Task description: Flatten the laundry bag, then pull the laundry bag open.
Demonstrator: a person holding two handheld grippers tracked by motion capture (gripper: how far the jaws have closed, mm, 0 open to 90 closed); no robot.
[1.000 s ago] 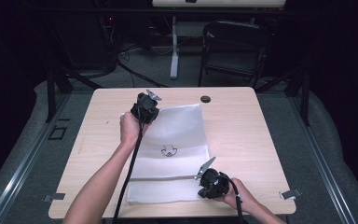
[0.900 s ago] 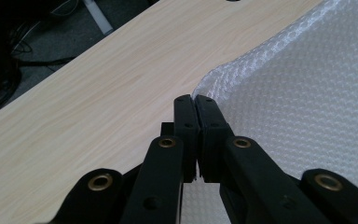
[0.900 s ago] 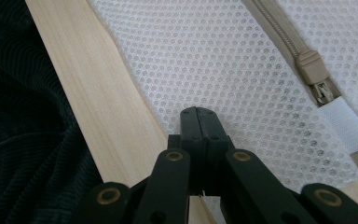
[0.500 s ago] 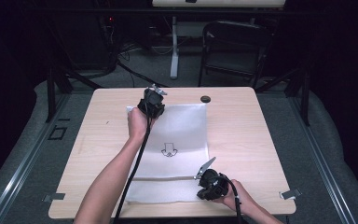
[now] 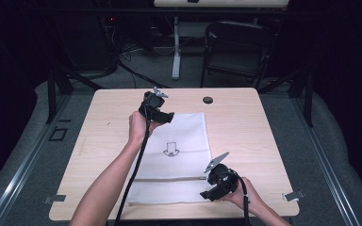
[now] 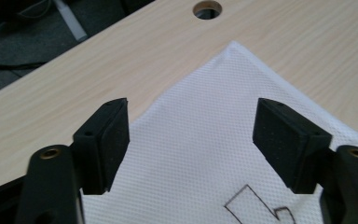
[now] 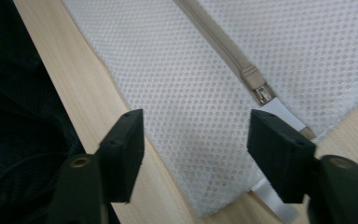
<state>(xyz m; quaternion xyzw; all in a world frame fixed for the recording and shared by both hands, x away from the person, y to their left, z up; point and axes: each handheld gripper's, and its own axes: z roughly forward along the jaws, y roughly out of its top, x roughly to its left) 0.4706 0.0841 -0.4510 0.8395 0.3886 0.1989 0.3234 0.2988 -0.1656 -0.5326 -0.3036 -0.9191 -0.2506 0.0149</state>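
Right gripper [image 5: 206,194]: I hold it at the near right corner of the white mesh zipper bag [image 5: 179,136]; its jaws stand wide apart, gripping nothing.
Zipper pull [image 7: 260,91]: it sits at the right end of the tan zipper [image 5: 169,179], just ahead of my right jaws. I judge the step is to pinch it, so I would aim the pads square on the tab, not the mesh.
Bag: it lies flat mid-table [image 5: 245,122], with a printed arrow mark [image 5: 171,149] on it.
Left gripper [image 5: 168,117]: I hover it over the far left corner, jaws fully spread and empty. I would pin the fabric there so the bag does not slide.
Table hole [image 5: 208,100]: beyond the bag, apart from it.
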